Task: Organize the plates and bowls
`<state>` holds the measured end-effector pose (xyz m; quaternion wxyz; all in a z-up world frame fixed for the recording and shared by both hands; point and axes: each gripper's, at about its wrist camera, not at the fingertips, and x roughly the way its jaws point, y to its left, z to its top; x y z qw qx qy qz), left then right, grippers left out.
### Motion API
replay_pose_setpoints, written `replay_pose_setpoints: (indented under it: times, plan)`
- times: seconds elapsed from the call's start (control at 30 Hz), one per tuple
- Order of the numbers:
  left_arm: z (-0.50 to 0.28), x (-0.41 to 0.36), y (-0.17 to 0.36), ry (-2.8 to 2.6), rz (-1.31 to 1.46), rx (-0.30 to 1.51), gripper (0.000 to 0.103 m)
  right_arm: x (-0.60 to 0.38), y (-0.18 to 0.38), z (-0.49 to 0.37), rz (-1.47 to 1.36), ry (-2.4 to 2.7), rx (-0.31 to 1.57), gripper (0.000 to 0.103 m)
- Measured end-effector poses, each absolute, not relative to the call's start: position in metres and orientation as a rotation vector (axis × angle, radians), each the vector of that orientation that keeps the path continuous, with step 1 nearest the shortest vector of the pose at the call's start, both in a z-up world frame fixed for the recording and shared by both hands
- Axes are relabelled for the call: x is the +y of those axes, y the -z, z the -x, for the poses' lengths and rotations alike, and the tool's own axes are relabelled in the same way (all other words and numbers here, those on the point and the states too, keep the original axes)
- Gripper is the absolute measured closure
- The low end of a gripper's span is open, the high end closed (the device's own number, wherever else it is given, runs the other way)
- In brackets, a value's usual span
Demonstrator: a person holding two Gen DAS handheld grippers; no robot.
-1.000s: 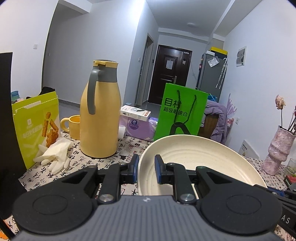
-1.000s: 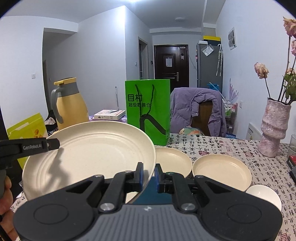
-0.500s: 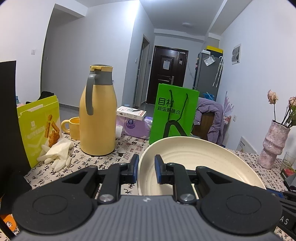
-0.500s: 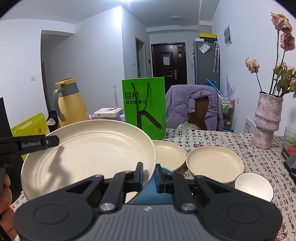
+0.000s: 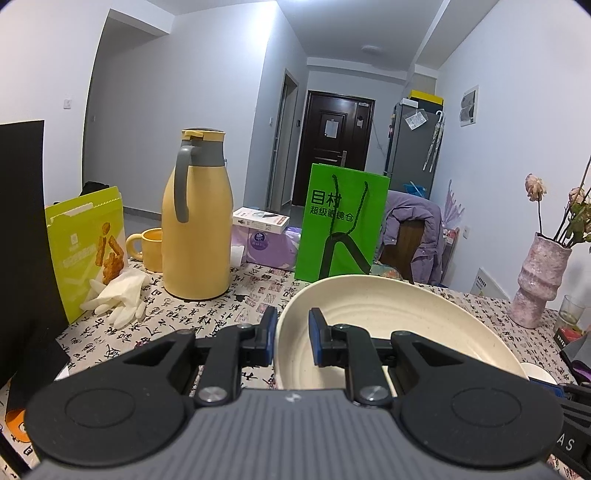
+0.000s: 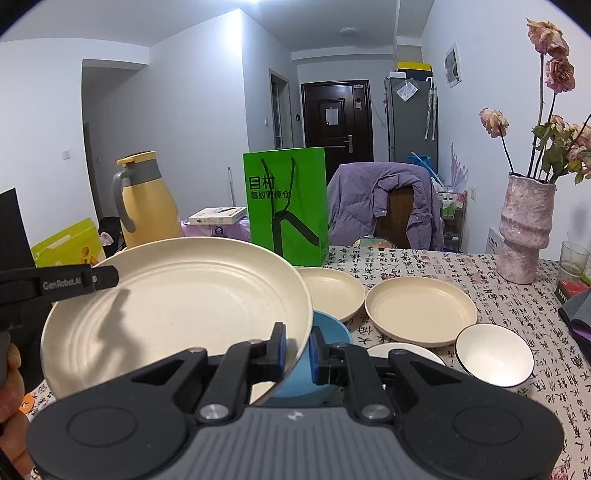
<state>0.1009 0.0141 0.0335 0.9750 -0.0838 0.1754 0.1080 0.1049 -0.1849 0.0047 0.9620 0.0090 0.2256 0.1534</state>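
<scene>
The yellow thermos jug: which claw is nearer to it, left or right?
Left. The left claw grips the big cream plate on the rim nearer the yellow thermos jug; the right claw grips the opposite rim, farther away.

Pale grey-white walls point(image 6: 192, 110), white ceiling with a round flush lamp point(image 6: 349, 32) over the hallway. Dark brown door point(image 6: 336, 122) at the far end of the corridor. Grey fridge point(image 6: 412, 122) to its right, yellow box point(image 6: 413, 67) on top, umbrellas hung at its side. Framed picture point(image 6: 452, 66) on the right wall. Wooden chair point(image 6: 397, 218) draped with a purple jacket point(image 6: 358, 206) at the table's far edge. Table under a cloth point(image 6: 424, 266) printed with black calligraphy. Cool, even indoor light
</scene>
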Motion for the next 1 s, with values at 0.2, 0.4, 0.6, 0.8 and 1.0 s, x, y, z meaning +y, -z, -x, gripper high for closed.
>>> replay_pose_setpoints:
  times: [0.2,0.4,0.6,0.8,1.0]
  plan:
    - [-0.093,0.007,-0.032,-0.216,0.155,0.356,0.085,-0.193,-0.001,-0.095,-0.031,-0.311,0.462,0.090]
    - [-0.083,0.000,-0.031,-0.212,0.143,0.354,0.085,-0.201,0.002,-0.085,-0.042,-0.312,0.464,0.090]
    - [-0.073,-0.008,-0.027,-0.199,0.129,0.359,0.085,-0.209,0.005,-0.072,-0.054,-0.306,0.464,0.090]
    - [-0.062,-0.018,-0.020,-0.195,0.112,0.358,0.085,-0.221,0.012,-0.061,-0.070,-0.303,0.469,0.090]
    - [-0.053,-0.026,-0.012,-0.187,0.109,0.373,0.085,-0.230,0.019,-0.051,-0.075,-0.298,0.479,0.090]
